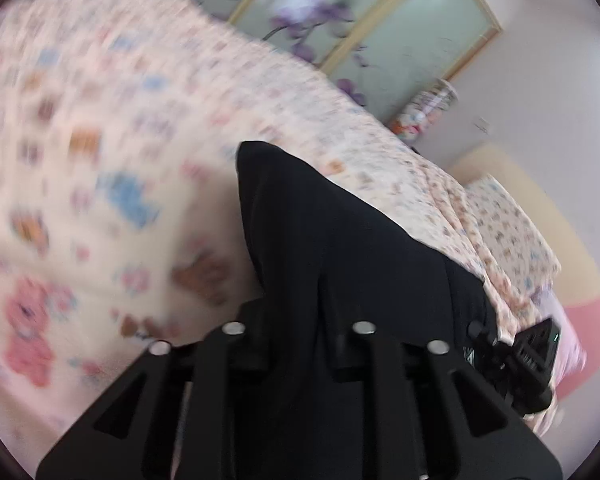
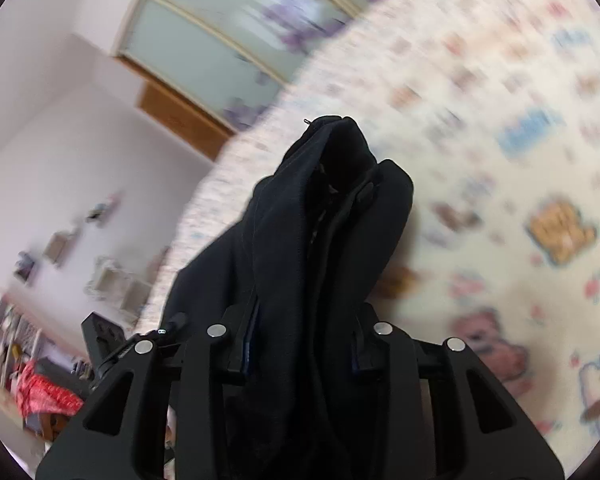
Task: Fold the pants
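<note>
A: Status? Where are the black soft-fabric pants (image 1: 340, 264)?

B: Lifted over the cartoon-print bedsheet (image 1: 100, 160), a bunch in each tool. Right gripper (image 2: 300, 344) is clamped on a thick wad. Left gripper (image 1: 298, 344) has cloth between its jaws; can't tell if it's pinching.

A: Handling?

B: Light, limp, drapes and slips. Best grabbed at waistband or hem, through all layers.

Bed with cartoon-print sheet (image 1: 100, 140); frosted sliding wardrobe doors (image 1: 400, 40) behind; white walls (image 2: 40, 140).
</note>
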{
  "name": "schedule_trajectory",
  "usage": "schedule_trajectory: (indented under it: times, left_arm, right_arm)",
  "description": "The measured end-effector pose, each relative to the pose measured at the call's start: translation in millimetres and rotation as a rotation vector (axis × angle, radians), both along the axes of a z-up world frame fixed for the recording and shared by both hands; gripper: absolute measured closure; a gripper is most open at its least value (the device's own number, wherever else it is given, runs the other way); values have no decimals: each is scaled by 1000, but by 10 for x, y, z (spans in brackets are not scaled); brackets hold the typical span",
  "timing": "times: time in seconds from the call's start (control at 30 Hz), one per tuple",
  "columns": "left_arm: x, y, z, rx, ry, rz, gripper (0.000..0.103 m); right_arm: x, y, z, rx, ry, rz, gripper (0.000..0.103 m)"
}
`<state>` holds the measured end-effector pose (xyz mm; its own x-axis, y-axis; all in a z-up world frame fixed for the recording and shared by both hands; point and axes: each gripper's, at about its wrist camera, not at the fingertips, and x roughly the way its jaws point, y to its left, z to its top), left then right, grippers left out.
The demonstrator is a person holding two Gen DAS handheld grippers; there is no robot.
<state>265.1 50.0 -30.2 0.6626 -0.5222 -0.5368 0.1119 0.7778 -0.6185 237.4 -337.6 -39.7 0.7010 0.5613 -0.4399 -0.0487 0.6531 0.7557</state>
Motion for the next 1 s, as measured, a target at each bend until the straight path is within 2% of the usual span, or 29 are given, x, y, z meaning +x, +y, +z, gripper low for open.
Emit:
schedule_trajectory:
  times: [0.07, 0.2, 0.27, 0.3, 0.37, 0.43, 0.47, 0.5, 0.53, 0.57, 0.67, 0.73, 0.77, 0.83, 0.9, 0.93, 1.0]
  left_arm:
    - [7, 37, -126, -37, 1, 12, 71]
    - [-42, 90, -70, -23, 7, 46, 54]
    - [-116, 189, -8, -15, 8, 94, 48]
    - [-162, 245, 35, 4, 2, 126, 42]
    - [-317, 357, 192, 47, -35, 196, 41]
    - [-454, 387, 381, 65, -102, 218, 41]
    - [-506, 363, 464, 66, -137, 209, 40]
    - [-552, 303, 555, 60, -176, 180, 32]
    - [-566, 245, 615, 50, -196, 149, 19]
    - [-559, 124, 676, 30, -205, 93, 15]
    - [-451, -161, 704, -7, -160, -15, 14]
    - [-390, -274, 651, 6, -130, -28, 14]
    - [-330, -352, 578, 33, -100, -33, 14]
    - [-226, -377, 371, 69, -16, -41, 14]
    - [-71, -355, 63, 44, 89, -65, 22]
    - [-45, -333, -9, 27, 88, -58, 23]
    - [-40, -329, -43, 30, 49, -37, 22]
  right_arm:
    - [9, -19, -77, 23, 19, -10, 62]
    - [-33, 20, -21, -27, 33, -26, 47]
    - [-92, -29, 4, -39, 48, -54, 42]
    - [-119, -68, 21, -34, 49, -68, 41]
    - [-234, -225, 107, -10, 35, -136, 39]
    - [-381, -327, 243, -14, -10, -217, 39]
    - [-433, -352, 317, -14, -47, -230, 39]
    - [-468, -335, 405, -15, -80, -219, 39]
    - [-479, -265, 497, -12, -109, -172, 39]
    - [-464, -184, 559, -14, -118, -126, 39]
    - [-427, 66, 645, -37, -133, -37, 39]
    - [-389, 181, 632, -50, -123, 2, 39]
    - [-374, 211, 609, -67, -110, 10, 39]
    - [-324, 230, 488, -143, -28, -4, 39]
    - [-261, 215, 274, -139, 10, 11, 40]
    - [-252, 209, 161, -136, -1, 9, 42]
    - [-295, 233, 127, -150, -30, 6, 42]
